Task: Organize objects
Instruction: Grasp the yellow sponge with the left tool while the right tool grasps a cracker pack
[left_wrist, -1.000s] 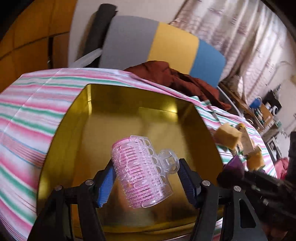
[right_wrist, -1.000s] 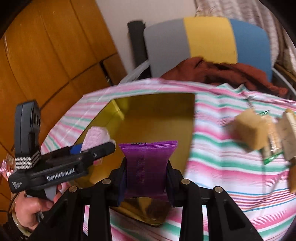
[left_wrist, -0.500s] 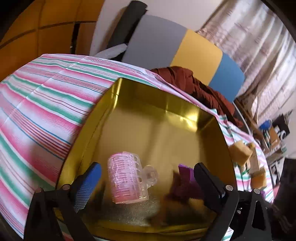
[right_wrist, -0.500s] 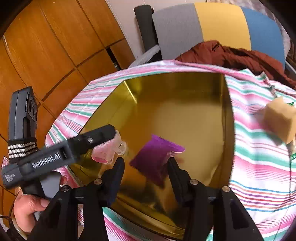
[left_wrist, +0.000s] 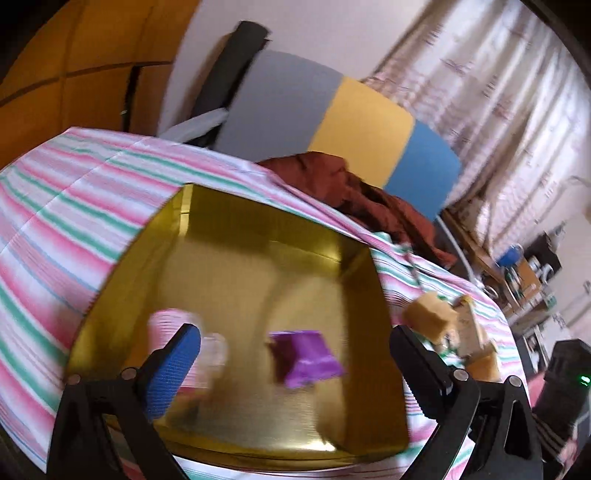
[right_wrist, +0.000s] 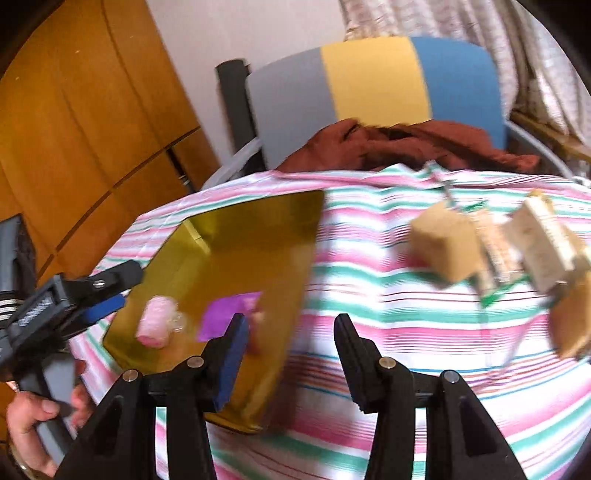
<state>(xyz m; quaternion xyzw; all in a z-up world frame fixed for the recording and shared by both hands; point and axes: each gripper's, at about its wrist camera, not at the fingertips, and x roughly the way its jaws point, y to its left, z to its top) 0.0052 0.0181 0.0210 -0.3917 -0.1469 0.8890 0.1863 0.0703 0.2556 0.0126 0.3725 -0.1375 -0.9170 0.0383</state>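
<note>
Two items, a pink hair roller (left_wrist: 168, 325) and a purple packet (left_wrist: 304, 356), lay inside the gold tin (left_wrist: 258, 229), evidently sorted there. The left gripper (left_wrist: 295, 363) and right gripper (right_wrist: 291, 332) both gaped empty, while tan blocks (right_wrist: 445, 245) waited on the striped cloth (right_wrist: 369, 295).

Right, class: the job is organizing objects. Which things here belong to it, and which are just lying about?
Part of the job:
gold tray
pink hair roller, in tray
purple packet, in tray
tan blocks, on striped tablecloth

Lying about:
tricolour chair
brown cloth
curtain
</note>
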